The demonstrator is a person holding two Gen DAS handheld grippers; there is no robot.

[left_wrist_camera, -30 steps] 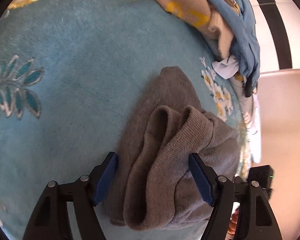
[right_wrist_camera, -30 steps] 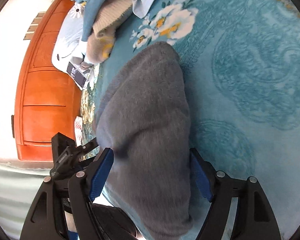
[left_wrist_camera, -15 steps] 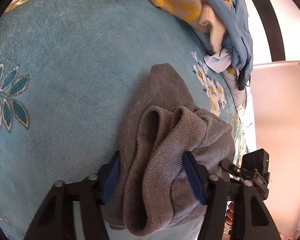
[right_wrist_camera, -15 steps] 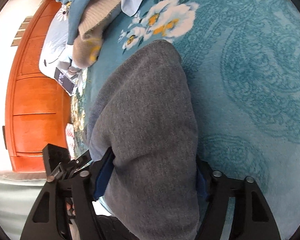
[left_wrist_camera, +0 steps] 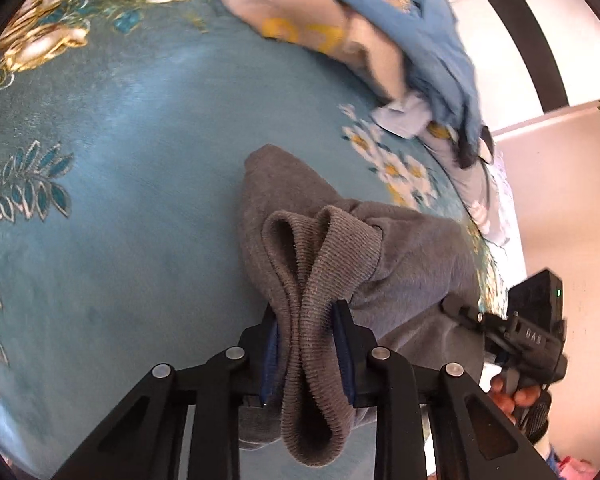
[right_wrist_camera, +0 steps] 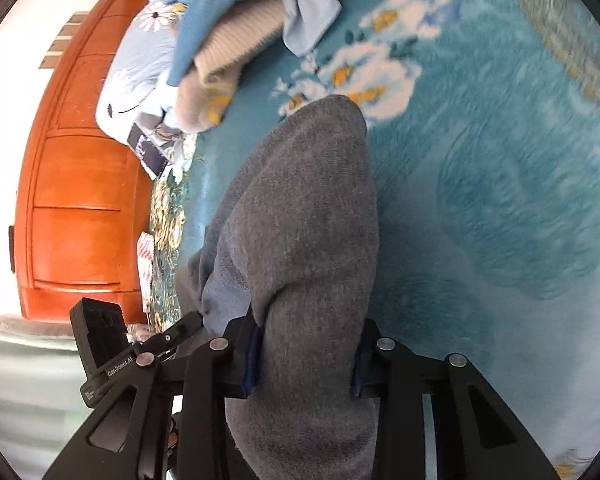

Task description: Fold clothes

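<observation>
Both tongs are clamped on the grey sweater [left_wrist_camera: 404,256]: the left gripper [left_wrist_camera: 306,354] pinches its bunched ribbed hem, the right gripper [right_wrist_camera: 304,360] a thick fold. The sweater lies on the teal blanket [left_wrist_camera: 132,152], only partly folded by the look of it, and the clothes pile [left_wrist_camera: 380,32] beyond seems untouched. The sweater's near end is cut off below both views, and its sleeves cannot be made out.

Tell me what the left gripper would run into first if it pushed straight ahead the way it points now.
Apart from the grey sweater that the left gripper is clamped on, probably the teal floral blanket just beyond the sweater's far edge. The pile of clothes lies further off to the right; depth is hard to judge.
</observation>
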